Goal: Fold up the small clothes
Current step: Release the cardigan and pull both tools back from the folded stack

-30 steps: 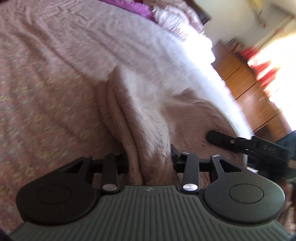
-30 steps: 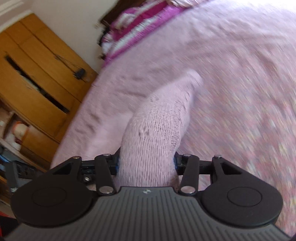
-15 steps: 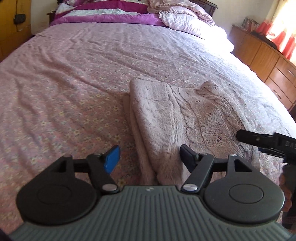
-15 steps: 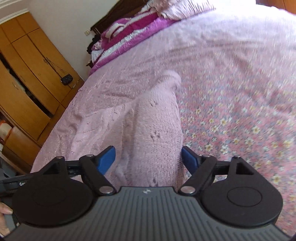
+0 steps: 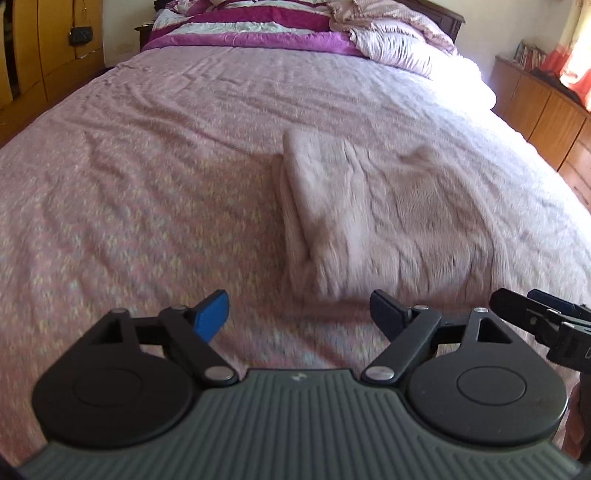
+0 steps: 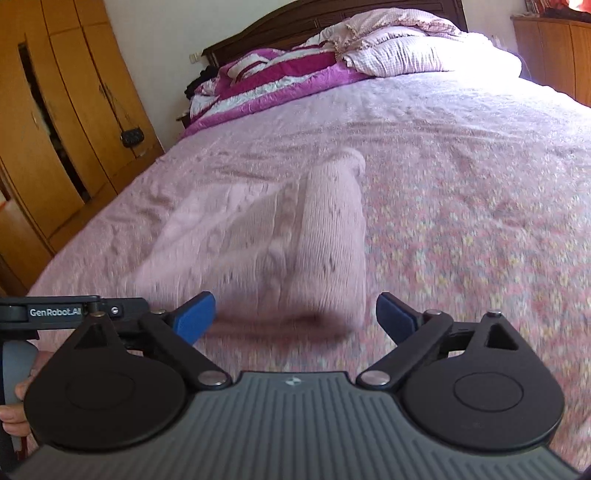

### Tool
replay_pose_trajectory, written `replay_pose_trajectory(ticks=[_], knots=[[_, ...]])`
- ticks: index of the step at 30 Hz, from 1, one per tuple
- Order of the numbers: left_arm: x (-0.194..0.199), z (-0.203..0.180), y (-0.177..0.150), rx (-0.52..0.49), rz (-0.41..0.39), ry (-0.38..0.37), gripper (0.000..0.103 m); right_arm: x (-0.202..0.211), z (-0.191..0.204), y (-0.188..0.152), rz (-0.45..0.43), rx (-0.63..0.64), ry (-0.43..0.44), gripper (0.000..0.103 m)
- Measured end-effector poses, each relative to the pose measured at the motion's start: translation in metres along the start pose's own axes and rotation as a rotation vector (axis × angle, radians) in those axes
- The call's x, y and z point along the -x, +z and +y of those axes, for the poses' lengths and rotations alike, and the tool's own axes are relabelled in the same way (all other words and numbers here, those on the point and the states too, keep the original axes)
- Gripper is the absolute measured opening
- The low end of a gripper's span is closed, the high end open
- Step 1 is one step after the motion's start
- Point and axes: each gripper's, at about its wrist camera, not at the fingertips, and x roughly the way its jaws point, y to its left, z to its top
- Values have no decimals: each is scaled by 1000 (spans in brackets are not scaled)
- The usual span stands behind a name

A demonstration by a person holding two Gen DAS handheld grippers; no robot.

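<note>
**Sweater lying folded, both claws spreading**

Sweater [image 5: 373, 218] is lying folded on the bedspread [image 5: 147, 184]. Nearest, the left gripper [image 5: 299, 314] and right gripper [image 6: 295, 317] are spreading wider, nothing between their pads. Farther back, striped bedding [image 6: 280, 81] is sitting against the headboard [image 6: 332, 14].

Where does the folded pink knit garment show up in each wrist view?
Left wrist: the folded pink knit garment lies on the bedspread, centre-right, just beyond the tool tips.
Right wrist: the garment lies centre-left, its rolled edge toward the middle.
Shared landmark: the magenta striped quilt at the head of the bed.
</note>
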Motion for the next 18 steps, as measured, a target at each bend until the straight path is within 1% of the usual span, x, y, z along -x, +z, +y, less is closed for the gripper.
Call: replay_pose_trajectory(ticks=[3, 8, 13, 18], knots=[[-5, -10, -13, -25, 10, 36, 85, -4, 1, -13, 22, -4, -12, 98], [-19, -24, -31, -70, 33, 98, 85, -16, 8, -32, 40, 57, -85, 98], [-31, -31, -38, -81, 54, 119, 85, -31, 6, -46, 74, 43, -102, 98], [-34, -30, -39, -66, 54, 129, 85, -38, 9, -54, 69, 76, -123, 100]])
